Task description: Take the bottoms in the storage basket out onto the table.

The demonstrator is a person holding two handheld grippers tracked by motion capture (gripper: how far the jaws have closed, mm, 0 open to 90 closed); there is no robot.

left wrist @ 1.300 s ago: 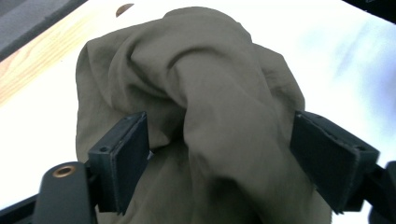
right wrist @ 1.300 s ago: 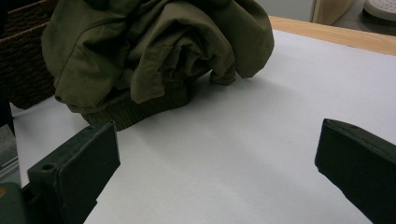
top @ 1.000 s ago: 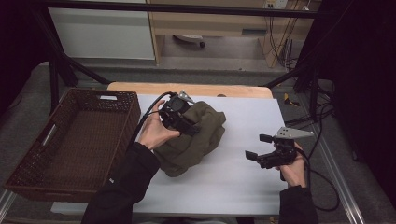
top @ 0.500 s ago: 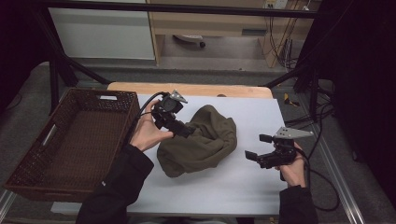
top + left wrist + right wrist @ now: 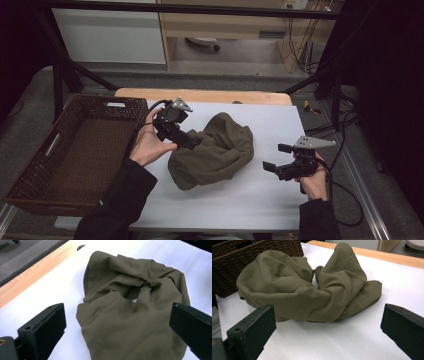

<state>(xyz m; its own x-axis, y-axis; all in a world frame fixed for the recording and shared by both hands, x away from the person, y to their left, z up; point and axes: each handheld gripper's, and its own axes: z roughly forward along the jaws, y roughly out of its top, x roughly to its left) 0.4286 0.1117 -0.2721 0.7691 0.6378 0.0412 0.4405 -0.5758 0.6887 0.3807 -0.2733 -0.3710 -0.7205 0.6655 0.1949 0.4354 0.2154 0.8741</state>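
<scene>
Hovering my left hand-held gripper (image 5: 192,141) spread at the olive cloth's (image 5: 212,150) left edge, probably not touching; cloth is lying crumpled mid-counter (image 5: 260,200), right hand-held gripper (image 5: 276,159) spread, farther off.

Two handheld grippers, each black. The left gripper (image 5: 184,139) has a dark round body, a small grey three-cornered plate on top, and a black cable looping from its back. The right gripper (image 5: 277,158) carries a larger grey three-cornered plate, with a black cable trailing from it. Each gripper's jaws are thick, flat, matte black blocks; the one at the left of each gripper view has a small round hole near its base. The person wears black long sleeves (image 5: 120,200).
</scene>
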